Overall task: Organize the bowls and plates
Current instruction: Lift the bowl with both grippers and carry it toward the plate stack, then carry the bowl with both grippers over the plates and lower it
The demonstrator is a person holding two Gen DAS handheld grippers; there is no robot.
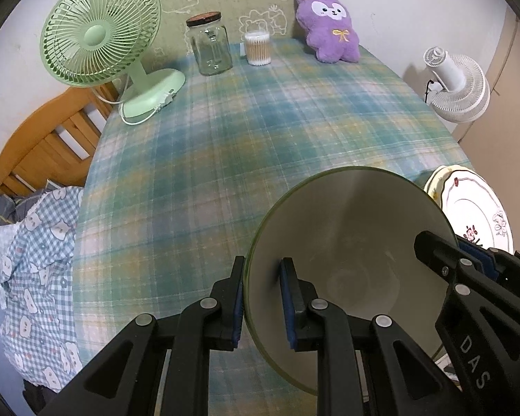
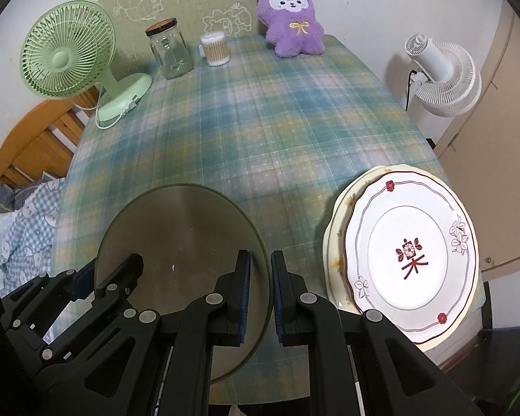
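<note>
A green-rimmed bowl (image 1: 350,242) with a pale inside is held over the near part of the plaid table (image 1: 242,131). My left gripper (image 1: 262,298) is shut on the bowl's left rim, one finger outside and one inside. My right gripper (image 2: 260,291) is shut on the right rim of the same bowl (image 2: 183,228); it also shows in the left wrist view (image 1: 468,260). A white flowered plate (image 2: 409,253) lies on a cream plate (image 2: 332,228) at the table's near right corner, to the right of the bowl.
At the back of the table stand a green fan (image 1: 97,31), a glass jar (image 1: 211,45), a cotton swab tub (image 1: 257,48) and a purple plush toy (image 1: 329,24). A white fan (image 1: 457,79) stands off the right edge. A wooden bed frame (image 1: 45,138) and bedding (image 1: 34,253) are at left.
</note>
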